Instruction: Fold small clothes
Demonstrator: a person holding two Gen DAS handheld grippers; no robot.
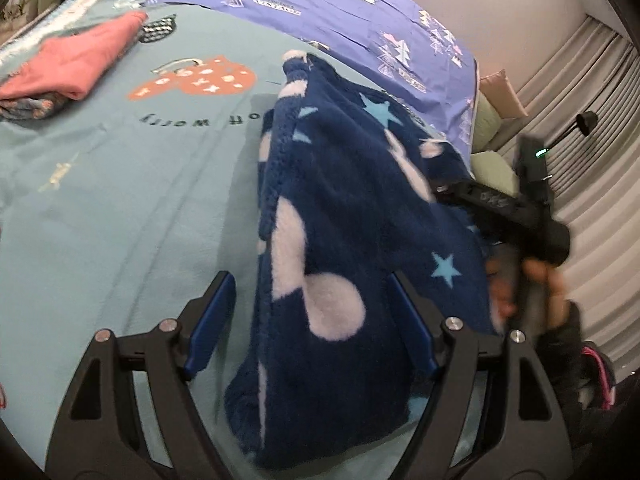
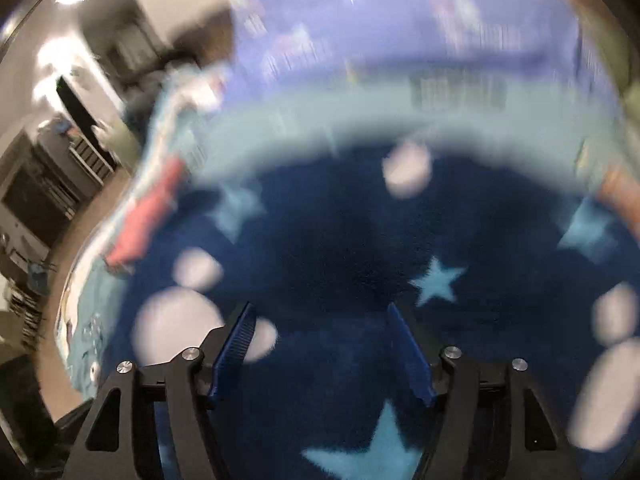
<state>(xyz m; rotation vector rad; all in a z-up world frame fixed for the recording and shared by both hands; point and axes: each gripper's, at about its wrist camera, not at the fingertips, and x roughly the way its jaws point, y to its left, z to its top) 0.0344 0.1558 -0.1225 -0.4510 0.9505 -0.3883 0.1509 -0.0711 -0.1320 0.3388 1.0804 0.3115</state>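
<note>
The fleece (image 1: 352, 216), bunched on the bed (image 1: 120, 200), is shown with its long axis running straight ahead between the gaping jaws of the left tool (image 1: 310, 320), the right tool (image 2: 320, 344) likewise open above it.

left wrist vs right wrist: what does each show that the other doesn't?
Left wrist only: the right gripper's body and the hand holding it at the fleece's far side, the mushroom print on the teal sheet, and curtains.
Right wrist only: room furniture at left; the frame is motion-blurred, with the right gripper open over the fleece.
Both: navy star-and-dot fleece, folded pink garment, purple sheet. The left gripper is open around the fleece.
</note>
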